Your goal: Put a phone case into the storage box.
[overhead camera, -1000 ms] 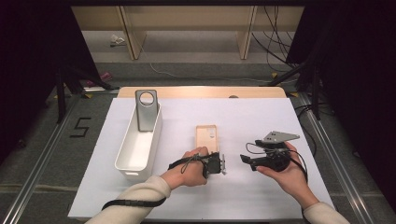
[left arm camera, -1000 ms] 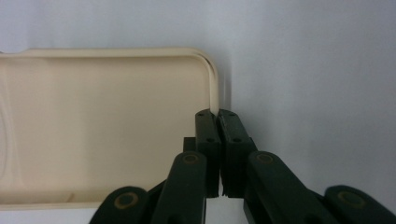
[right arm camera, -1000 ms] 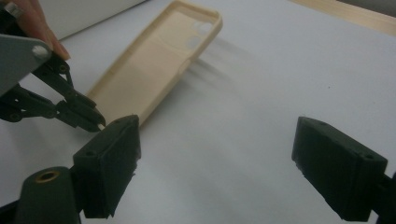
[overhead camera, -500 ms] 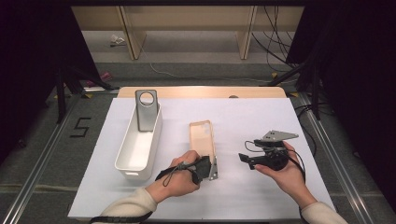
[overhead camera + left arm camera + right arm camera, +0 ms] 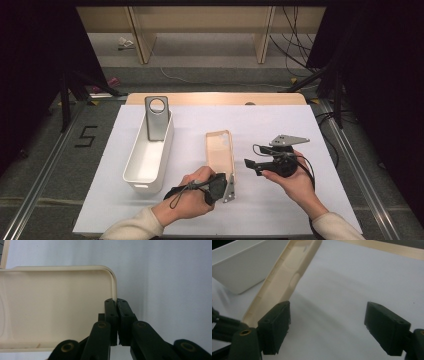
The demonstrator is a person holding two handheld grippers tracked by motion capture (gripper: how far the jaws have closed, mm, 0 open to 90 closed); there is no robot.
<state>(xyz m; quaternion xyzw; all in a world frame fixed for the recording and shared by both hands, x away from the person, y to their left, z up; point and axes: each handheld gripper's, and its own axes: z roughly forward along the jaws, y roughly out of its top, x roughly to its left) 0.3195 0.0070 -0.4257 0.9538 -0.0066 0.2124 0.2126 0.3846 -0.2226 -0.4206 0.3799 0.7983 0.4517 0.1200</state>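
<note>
Left tongs [image 5: 226, 186] clenched on the near end wall of the cream phone case [image 5: 220, 155]; in the left gripper view I see the two pads [image 5: 117, 315] pressed together with the case's thin rim pinched between them. My left hand [image 5: 192, 197] lies low at the near edge of the bench [image 5: 300, 125], forearm coming in from the bottom, wrist turned so the tongs point toward the case from below. The case lies lengthwise near the middle of the white bench top, open side up, its near end lifted in the grip.

Right tongs [image 5: 250, 166] released, jaws wide apart with nothing between them, though they have just been closing a little. My right hand [image 5: 295, 180] cradles the tool from beneath, palm up, tongs aimed left at the case's long side, just beside it but apart.

White bin [image 5: 145, 160] stands left of the case, a grey metal bracket [image 5: 156, 117] leaning upright in its far end.
</note>
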